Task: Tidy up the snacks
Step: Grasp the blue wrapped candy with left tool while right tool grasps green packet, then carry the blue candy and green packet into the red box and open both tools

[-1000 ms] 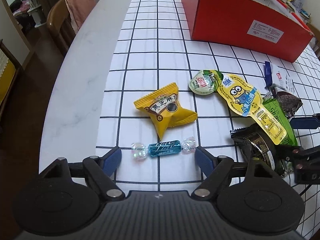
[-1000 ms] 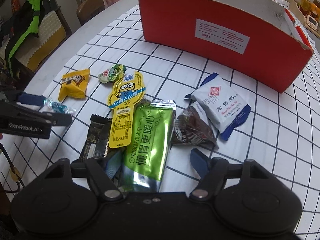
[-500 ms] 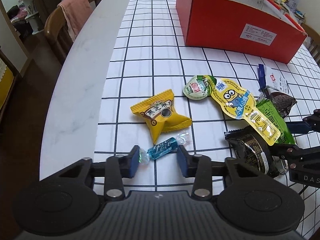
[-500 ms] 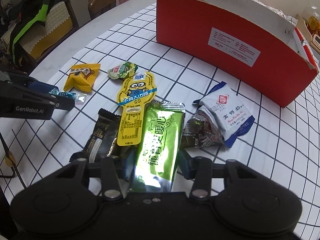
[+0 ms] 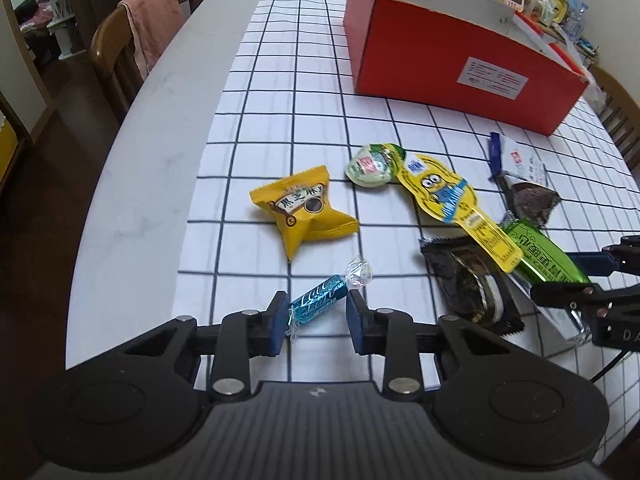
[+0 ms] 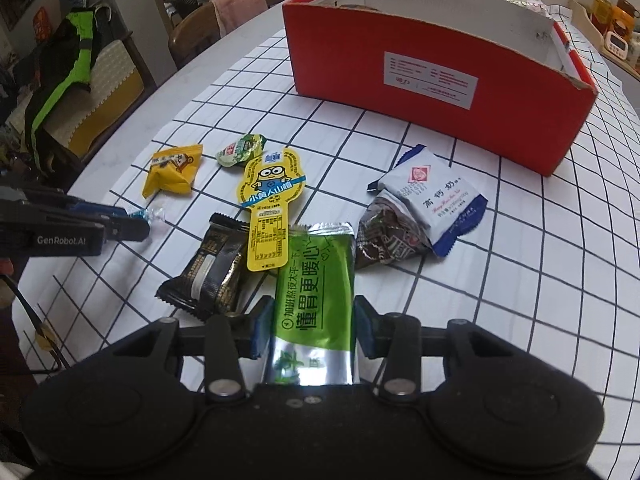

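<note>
The blue candy (image 5: 318,304) sits tilted between the pads of the left tool (image 5: 318,320), which is clamped on it, one clear twisted end (image 5: 359,273) sticking out past the fingers. From the right wrist view only that twisted end shows at the tip of the left tool (image 6: 132,222). The green sachet (image 6: 316,292) lies lengthwise between the pads of the right tool (image 6: 314,326), whose jaws are closing and already press its long edges; its far end reaches toward the other snacks.

Just beyond the candy lies a yellow packet (image 5: 302,216). Next to it, toward the right tool, a small green cup (image 5: 370,164) touches the top of a long yellow strip (image 5: 448,200), and the strip's lower end overlaps both a black packet (image 5: 468,284) and the green sachet (image 5: 540,254). On the far side of the sachet a brown wrapper (image 6: 386,240) lies partly under a white and blue packet (image 6: 434,200).

All of it rests on a white grid cloth (image 5: 280,92) over the bench (image 5: 160,120). The red box (image 6: 432,72) stands open farther back on the cloth, well apart from the snacks. A chair (image 5: 116,44) with a pink towel (image 5: 154,28) stands at the bench's edge
</note>
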`<state>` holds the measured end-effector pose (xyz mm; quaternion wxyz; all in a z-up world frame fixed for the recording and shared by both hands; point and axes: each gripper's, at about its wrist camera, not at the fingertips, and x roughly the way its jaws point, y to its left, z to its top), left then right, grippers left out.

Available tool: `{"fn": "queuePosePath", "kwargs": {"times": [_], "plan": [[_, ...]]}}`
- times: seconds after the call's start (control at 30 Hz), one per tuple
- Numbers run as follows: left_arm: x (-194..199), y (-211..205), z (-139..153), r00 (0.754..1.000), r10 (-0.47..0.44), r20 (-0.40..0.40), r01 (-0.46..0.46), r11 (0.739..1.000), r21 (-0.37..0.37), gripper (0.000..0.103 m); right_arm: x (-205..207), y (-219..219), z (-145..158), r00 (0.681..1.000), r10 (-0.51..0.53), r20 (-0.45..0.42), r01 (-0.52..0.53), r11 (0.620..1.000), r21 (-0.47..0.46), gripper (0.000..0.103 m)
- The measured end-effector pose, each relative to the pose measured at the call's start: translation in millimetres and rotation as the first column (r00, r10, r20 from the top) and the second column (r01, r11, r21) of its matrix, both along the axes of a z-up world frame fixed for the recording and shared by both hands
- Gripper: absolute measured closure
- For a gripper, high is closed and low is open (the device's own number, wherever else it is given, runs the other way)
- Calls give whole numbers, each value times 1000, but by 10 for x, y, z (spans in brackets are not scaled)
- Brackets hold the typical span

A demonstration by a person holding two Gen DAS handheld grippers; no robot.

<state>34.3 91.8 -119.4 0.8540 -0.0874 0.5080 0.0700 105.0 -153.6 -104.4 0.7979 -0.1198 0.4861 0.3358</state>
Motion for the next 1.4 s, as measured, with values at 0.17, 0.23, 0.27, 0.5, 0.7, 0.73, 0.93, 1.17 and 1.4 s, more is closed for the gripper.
{"fn": "queuePosePath", "kwargs": {"times": [0.17, 0.23, 0.27, 0.5, 0.7, 0.73, 0.93, 1.17, 1.4], "plan": [[-101, -24, 64, 1000, 3, 10, -3, 1000, -25, 73, -16, -129, 115, 999, -33, -4, 33, 999, 38, 62], [-136, -29, 112, 1000, 3, 20, -3, 1000, -29, 73, -28, -166, 170, 999, -39, 2, 39, 998, 49, 62], [-150, -31, 140, 1000, 4, 26, -3, 999, -32, 73, -33, -180, 196, 999, -43, 5, 42, 998, 55, 62], [-172, -70, 369, 997, -8, 74, 10, 1000, -26, 73, -24, -238, 432, 997, -64, 52, 59, 993, 103, 62], [-93, -140, 579, 992, -28, 126, 30, 999, -14, 73, 114, -283, 662, 989, -97, 111, 81, 987, 139, 62], [-62, -155, 615, 990, -33, 135, 34, 999, -11, 73, 151, -296, 703, 987, -103, 120, 85, 986, 145, 62], [195, -261, 871, 977, -62, 204, 60, 998, 16, 73, 391, -360, 926, 973, -143, 182, 111, 978, 177, 62], [606, -407, 1165, 954, -114, 277, 94, 992, 81, 73, 723, -426, 1115, 953, -185, 241, 136, 969, 204, 62], [1043, -543, 1298, 944, -145, 297, 115, 987, 116, 73, 1093, -451, 1206, 941, -210, 266, 157, 966, 207, 62]]}}
